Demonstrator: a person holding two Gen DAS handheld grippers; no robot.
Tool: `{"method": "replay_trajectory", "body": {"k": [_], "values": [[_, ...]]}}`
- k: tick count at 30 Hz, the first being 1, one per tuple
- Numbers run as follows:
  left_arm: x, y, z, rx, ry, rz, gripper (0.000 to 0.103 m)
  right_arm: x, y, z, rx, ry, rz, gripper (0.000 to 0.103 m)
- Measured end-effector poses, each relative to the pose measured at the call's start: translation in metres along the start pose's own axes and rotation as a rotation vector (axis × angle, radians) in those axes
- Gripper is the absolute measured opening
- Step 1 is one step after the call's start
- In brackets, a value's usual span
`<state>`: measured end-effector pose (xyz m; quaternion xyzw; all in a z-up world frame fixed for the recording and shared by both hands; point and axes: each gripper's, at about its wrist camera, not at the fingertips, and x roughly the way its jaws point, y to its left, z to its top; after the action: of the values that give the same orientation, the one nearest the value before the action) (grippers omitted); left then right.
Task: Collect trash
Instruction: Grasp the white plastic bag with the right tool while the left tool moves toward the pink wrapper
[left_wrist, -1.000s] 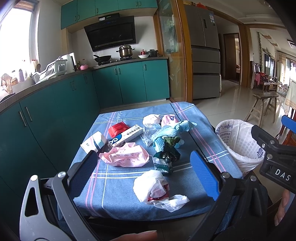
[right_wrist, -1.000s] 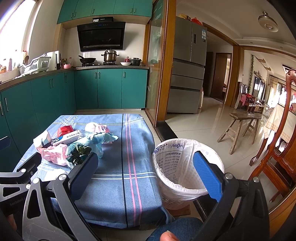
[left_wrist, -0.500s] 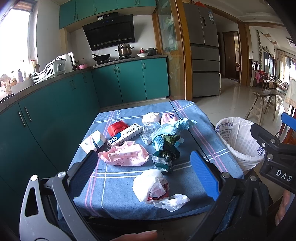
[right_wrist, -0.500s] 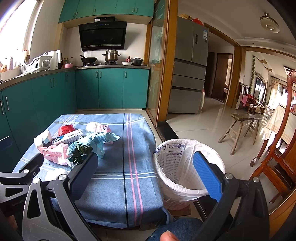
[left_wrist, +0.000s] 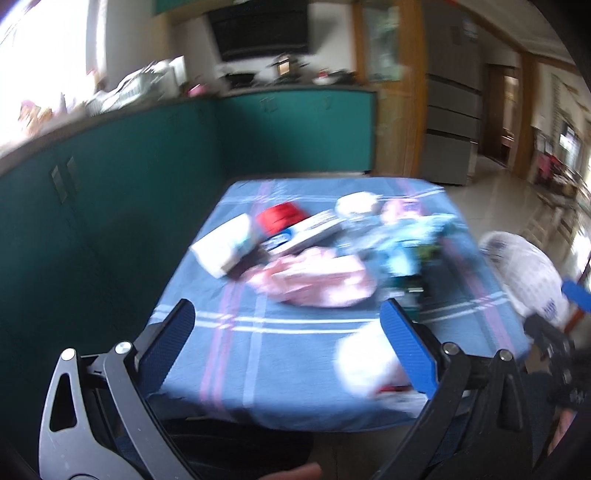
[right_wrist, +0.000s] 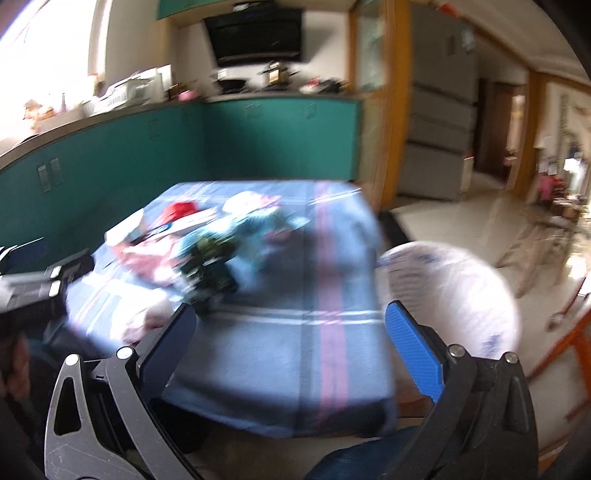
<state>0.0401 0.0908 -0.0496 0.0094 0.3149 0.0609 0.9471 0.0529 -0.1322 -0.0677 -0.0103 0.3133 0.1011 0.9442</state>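
Both views were blurred. The left hand-held gripper (left_wrist: 286, 347) and right hand-held gripper (right_wrist: 291, 349) gaped wide, holding nothing. Trash (left_wrist: 314, 280) lay heaped on the blue tabletop (left_wrist: 288, 362); the lined bin (right_wrist: 454, 291) stood just beside it.

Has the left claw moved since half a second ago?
Yes. The left claw, open and empty, has swung left and forward: the table looms larger and the lined bin sits further right.
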Motion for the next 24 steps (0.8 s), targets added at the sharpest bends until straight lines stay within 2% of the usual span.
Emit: {"method": "replay_trajectory", "body": {"k": [5, 7, 10, 12, 13, 14, 16, 17, 19, 20, 22, 24], "values": [[0.015, 0.044, -0.004, -0.076, 0.028, 0.077, 0.1, 0.028, 0.046, -0.006, -0.103, 0.074, 0.162, 0.1], [0.019, 0.051, -0.005, -0.092, 0.036, 0.066, 0.1, 0.042, 0.069, -0.01, -0.159, 0.115, 0.211, 0.1], [0.024, 0.052, -0.008, -0.093, 0.043, 0.041, 0.1, 0.061, 0.091, -0.015, -0.207, 0.15, 0.232, 0.1], [0.029, 0.052, -0.009, -0.093, 0.05, 0.05, 0.1, 0.072, 0.101, -0.017, -0.232, 0.164, 0.236, 0.091], [0.032, 0.052, -0.008, -0.094, 0.051, 0.057, 0.1, 0.079, 0.104, -0.017, -0.243, 0.17, 0.238, 0.079], [0.034, 0.053, -0.007, -0.091, 0.049, 0.068, 0.1, 0.083, 0.107, -0.017, -0.248, 0.176, 0.238, 0.062], [0.041, 0.05, -0.002, -0.06, 0.042, 0.085, 0.099, 0.087, 0.108, -0.015, -0.246, 0.181, 0.242, 0.043], [0.046, 0.047, 0.002, -0.039, 0.042, 0.09, 0.098, 0.087, 0.107, -0.014, -0.244, 0.176, 0.251, 0.039], [0.055, 0.041, 0.008, -0.006, 0.056, 0.062, 0.092, 0.083, 0.099, -0.012, -0.231, 0.168, 0.262, 0.037], [0.063, 0.035, 0.012, 0.01, 0.082, 0.023, 0.091, 0.08, 0.094, -0.011, -0.22, 0.161, 0.254, 0.037], [0.076, 0.019, 0.019, 0.061, 0.119, -0.08, 0.091, 0.071, 0.077, -0.011, -0.184, 0.155, 0.243, 0.037], [0.089, 0.002, 0.021, 0.137, 0.162, -0.113, 0.095, 0.064, 0.056, -0.011, -0.146, 0.158, 0.228, 0.037]]}}
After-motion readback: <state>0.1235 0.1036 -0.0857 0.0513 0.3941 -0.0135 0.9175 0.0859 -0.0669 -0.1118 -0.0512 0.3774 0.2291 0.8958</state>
